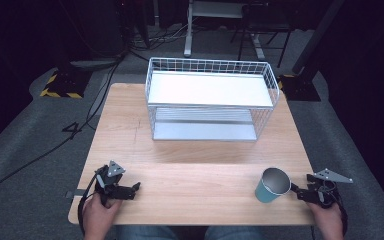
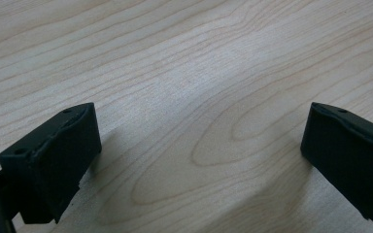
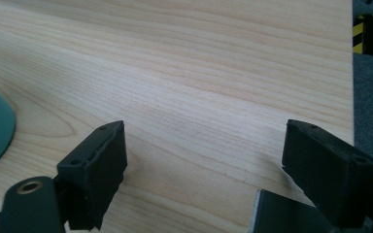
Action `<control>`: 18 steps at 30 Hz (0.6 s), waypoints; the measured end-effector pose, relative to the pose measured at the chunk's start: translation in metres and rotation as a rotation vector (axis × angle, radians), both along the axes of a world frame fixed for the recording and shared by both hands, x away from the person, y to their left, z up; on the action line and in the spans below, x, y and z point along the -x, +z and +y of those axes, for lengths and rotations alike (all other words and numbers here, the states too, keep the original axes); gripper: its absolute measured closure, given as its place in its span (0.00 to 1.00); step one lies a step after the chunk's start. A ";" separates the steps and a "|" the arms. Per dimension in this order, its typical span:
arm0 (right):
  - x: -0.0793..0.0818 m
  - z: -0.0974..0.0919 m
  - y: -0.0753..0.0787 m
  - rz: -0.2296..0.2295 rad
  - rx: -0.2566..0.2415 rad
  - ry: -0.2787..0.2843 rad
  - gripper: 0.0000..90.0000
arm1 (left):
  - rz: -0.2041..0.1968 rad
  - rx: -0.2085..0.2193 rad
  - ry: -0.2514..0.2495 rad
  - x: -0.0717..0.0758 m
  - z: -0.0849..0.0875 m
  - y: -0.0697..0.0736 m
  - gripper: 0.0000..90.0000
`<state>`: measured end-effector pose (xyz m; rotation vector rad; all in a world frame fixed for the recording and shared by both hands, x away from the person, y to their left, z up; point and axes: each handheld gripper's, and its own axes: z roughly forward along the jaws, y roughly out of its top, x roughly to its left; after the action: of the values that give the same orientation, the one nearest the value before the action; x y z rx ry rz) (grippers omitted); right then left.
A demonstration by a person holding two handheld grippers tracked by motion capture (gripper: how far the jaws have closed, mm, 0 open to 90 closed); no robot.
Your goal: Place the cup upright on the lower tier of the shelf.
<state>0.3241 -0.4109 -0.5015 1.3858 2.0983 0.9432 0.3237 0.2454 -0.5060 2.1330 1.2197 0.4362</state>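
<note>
Where grey carpet meets dark room, wooden table (image 1: 130, 107), wire shelf rack (image 1: 211, 97), teal cup (image 1: 271, 184), left tongs (image 2: 199, 160) apart, right tongs (image 3: 204, 170) apart.

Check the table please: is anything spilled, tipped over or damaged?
Nothing stands out. The cup stands upright near the right gripper, with no spill on the table. The wire rack sits straight at the far side.
</note>
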 end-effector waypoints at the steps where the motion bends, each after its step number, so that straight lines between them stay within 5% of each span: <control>1: 0.001 0.000 0.001 -0.010 -0.002 0.000 0.19 | 0.000 0.000 0.000 0.000 0.000 0.000 0.01; 18: 0.034 0.003 0.022 -0.074 -0.084 0.028 0.18 | 0.003 0.003 0.021 -0.004 -0.002 0.000 0.01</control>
<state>0.2898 -0.4081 -0.4791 1.3437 2.0497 1.0882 0.3279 0.2433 -0.5059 2.1205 1.2449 0.4395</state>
